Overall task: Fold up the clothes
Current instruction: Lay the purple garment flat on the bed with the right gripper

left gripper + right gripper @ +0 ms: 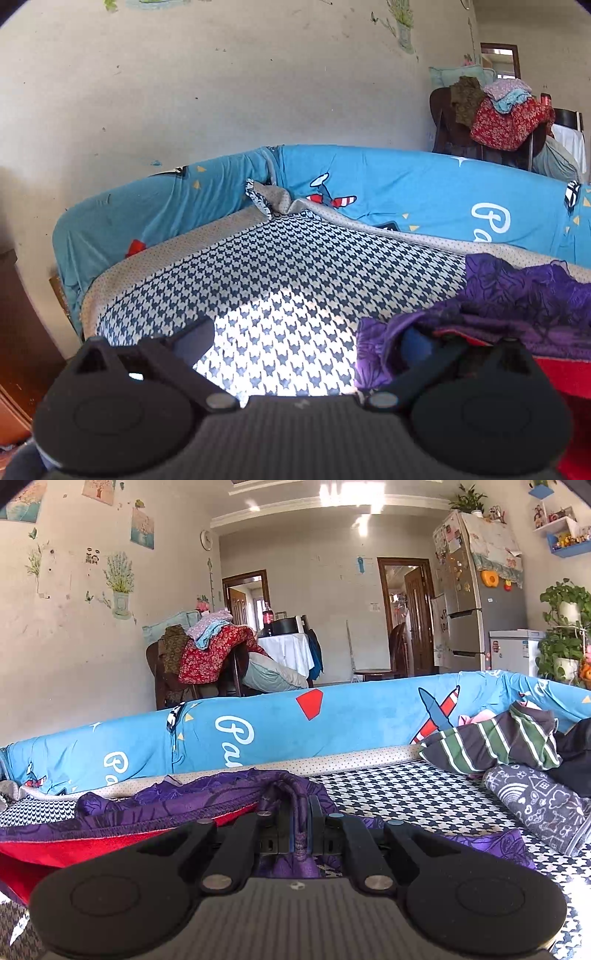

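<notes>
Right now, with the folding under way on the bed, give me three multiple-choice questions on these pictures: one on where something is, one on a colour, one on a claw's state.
1. Where does the striped garment lie?
A. On the chair
B. On the bed, against the blue bumper
C. In the left claw

2. What colour is the lining of the purple garment?
A. Red
B. Yellow
C. White

3. How does the right claw stand?
A. Wide open over bare cover
B. Out of view
C. Shut on the purple garment

Answers: 1 B, it rests on the houndstooth cover beside the bumper. 2 A, a red layer shows under the purple hem. 3 C, a fold of purple cloth is pinched between the closed fingers.
</notes>
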